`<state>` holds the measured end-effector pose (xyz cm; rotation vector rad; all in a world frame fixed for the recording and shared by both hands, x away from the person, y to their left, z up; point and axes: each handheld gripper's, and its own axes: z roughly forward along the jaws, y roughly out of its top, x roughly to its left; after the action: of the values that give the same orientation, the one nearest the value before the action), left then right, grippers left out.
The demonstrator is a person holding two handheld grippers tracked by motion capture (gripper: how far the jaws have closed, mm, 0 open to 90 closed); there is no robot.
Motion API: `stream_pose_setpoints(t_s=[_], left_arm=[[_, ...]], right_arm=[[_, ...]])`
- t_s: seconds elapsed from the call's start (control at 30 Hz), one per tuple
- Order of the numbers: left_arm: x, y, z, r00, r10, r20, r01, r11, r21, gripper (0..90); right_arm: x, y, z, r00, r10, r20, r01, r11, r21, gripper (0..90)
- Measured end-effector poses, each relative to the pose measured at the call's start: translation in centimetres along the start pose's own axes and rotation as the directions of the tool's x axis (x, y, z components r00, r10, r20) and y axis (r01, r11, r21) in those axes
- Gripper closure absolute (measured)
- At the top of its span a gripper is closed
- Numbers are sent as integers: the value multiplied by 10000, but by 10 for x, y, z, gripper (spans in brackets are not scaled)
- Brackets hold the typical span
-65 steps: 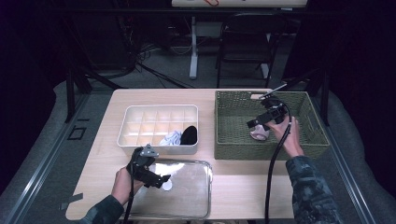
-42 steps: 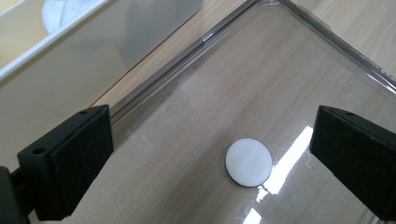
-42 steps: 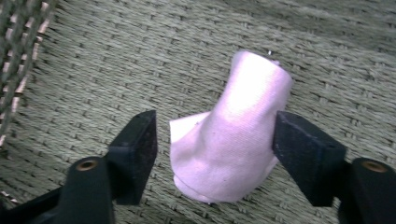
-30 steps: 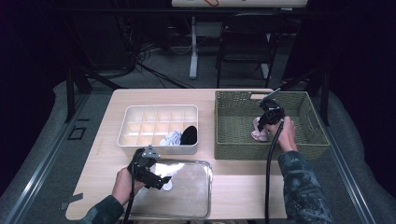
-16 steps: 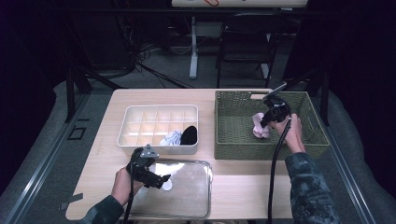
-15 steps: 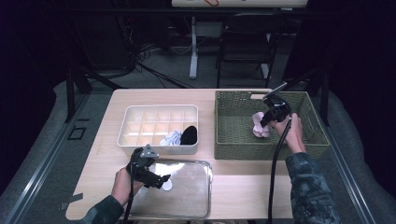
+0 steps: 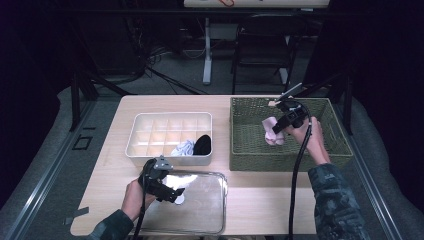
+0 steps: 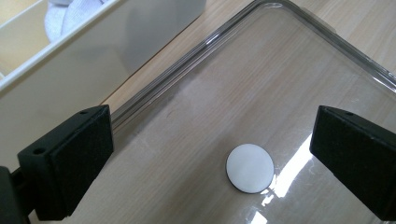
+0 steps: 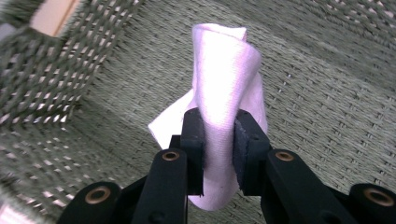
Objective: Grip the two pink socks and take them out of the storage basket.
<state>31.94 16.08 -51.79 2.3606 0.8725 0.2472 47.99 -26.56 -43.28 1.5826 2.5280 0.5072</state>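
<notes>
The right gripper [image 9: 218, 154] pinches a soft, pale pink folded cloth [image 9: 226, 93] between its pads, inside the green woven basket [image 7: 247, 150] at 2 o'clock on the table. Since the earlier pictures the cloth has been lifted clear of the basket floor. At 7 o'clock, the left gripper [image 8: 210, 154] stands wide over the glossy clear lid [image 7: 205, 210] with its white round disc [image 8: 250, 168], unmoved.

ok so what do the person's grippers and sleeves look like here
Both the left gripper and the right gripper are black, with blocky black jaws and brass-ringed pivot holes. A grey three-cornered plate tops the left one. A black cable trails from the right one. Dark patterned sleeves.
</notes>
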Motion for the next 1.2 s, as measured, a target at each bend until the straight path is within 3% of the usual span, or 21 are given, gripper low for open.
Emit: stream_pose_setpoints(t_s=[0.4,0.53,0.63,1.0,1.07,1.13,1.17,1.2], left_arm=[[-2,0,2,9997,242,77,-243,9997,89,0],[-2,0,3,9998,65,195,-66,10000,46,0],[-4,1,5,9997,112,227,-114,9999,73,0],[-6,2,6,9995,309,86,-310,9994,133,0],[-7,2,6,9995,292,91,-294,9994,179,0],[-7,2,6,9996,279,80,-280,9995,160,0],[-7,2,6,9995,314,69,-315,9994,173,0],[-7,2,6,9994,336,63,-337,9992,202,0]], right_arm=[[17,3,-21,9983,-584,22,584,9977,-351,765],[23,7,-26,9967,-815,-46,813,9963,-282,765],[31,12,-30,9942,-1074,73,1075,9941,-158,765],[61,7,-52,9858,-1677,-78,1669,9839,-636,765],[65,5,-55,9850,-1725,-46,1715,9817,-822,765],[71,3,-58,9823,-1834,368,1861,9783,-911,765],[72,2,-59,9826,-1853,-140,1833,9789,-901,765],[74,2,-61,9816,-1900,-178,1874,9776,-961,764]])
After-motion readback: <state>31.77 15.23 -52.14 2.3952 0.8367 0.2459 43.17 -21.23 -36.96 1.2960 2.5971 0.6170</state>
